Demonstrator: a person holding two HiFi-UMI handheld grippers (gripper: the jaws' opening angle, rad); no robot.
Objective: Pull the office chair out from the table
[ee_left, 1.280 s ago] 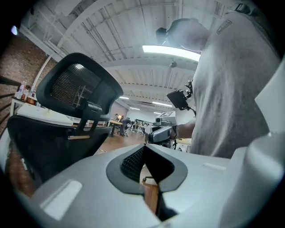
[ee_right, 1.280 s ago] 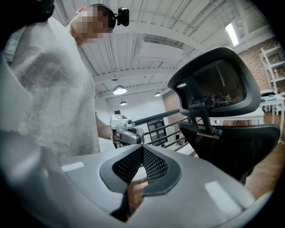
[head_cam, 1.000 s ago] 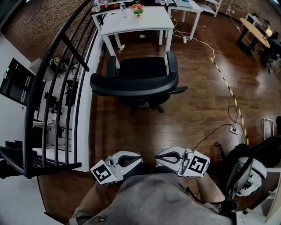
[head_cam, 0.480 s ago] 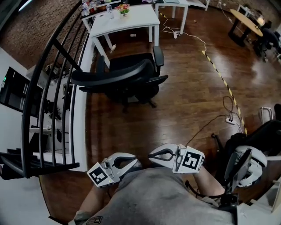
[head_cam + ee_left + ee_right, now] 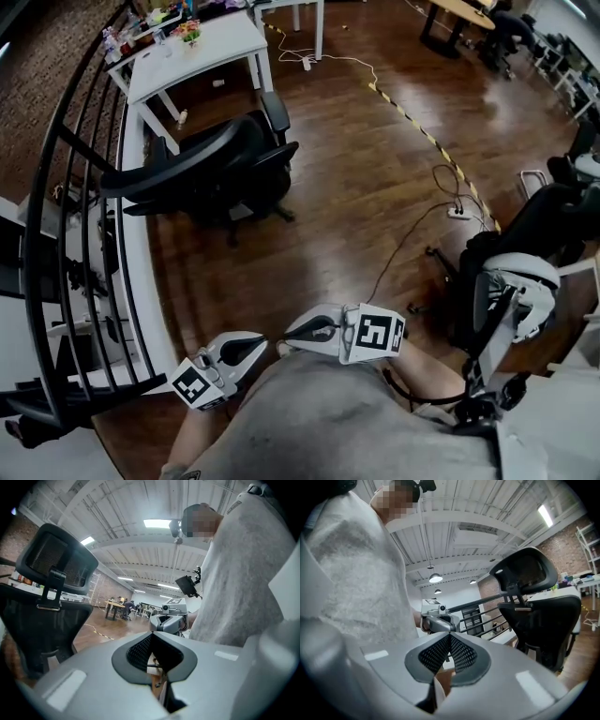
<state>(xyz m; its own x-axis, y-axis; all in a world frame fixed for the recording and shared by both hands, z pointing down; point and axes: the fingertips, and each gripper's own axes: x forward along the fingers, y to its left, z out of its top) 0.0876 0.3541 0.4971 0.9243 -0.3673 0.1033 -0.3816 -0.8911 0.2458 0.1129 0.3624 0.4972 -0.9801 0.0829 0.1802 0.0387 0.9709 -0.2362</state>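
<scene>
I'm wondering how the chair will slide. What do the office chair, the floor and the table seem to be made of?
Office chair: black mesh back and headrest in a matte, plastic-looking frame; the weave shows. Floor: dark wood planks, glossy, reflecting light. Table: white, smooth, matte; painted wood or laminate, hard to tell.

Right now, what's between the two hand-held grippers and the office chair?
Only bare wooden floor, as the head view shows: nothing lies between the left hand-held gripper, the right hand-held gripper and the office chair.
</scene>
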